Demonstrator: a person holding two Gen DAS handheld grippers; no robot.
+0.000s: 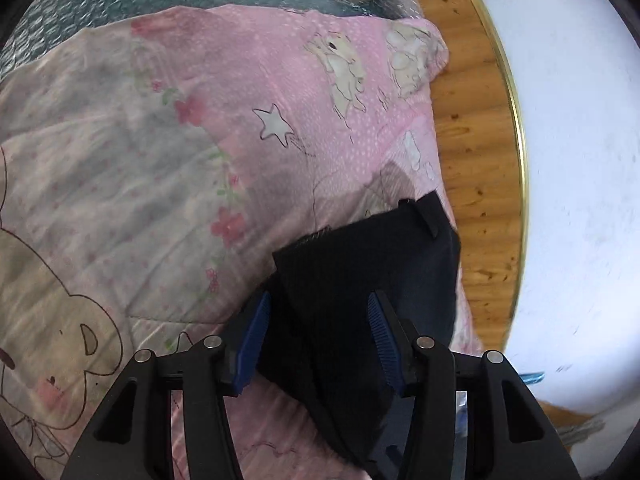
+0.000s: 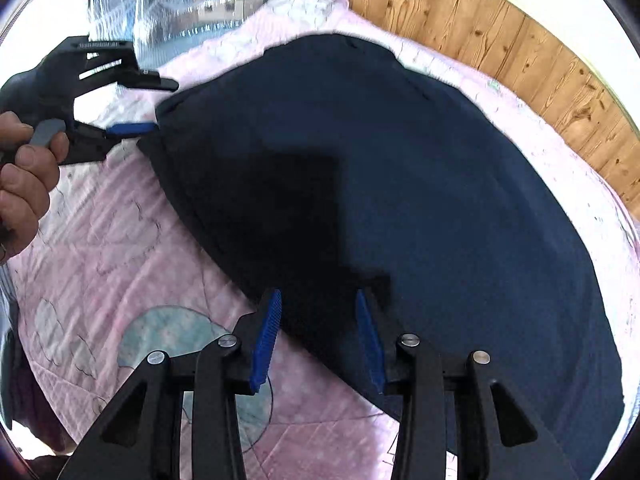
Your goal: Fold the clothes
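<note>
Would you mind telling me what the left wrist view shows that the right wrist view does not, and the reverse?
Only the left wrist view shows the white star print and the cartoon bear print on the pink quilt. Only the right wrist view shows the dark navy garment spread wide, the left gripper at its corner with jaws apart, and the person's hand holding it. Both share the quilt, the garment and the wooden panel, plus a gripper open over the cloth; the right gripper sits at the garment's edge.

A pink quilt (image 1: 248, 80) printed with bears, stars and flowers covers the bed. A knotty wood headboard (image 1: 476, 152) with a brass edge strip (image 1: 516, 120) borders it. A white wall (image 1: 584, 160) lies beyond, brightly lit.
</note>
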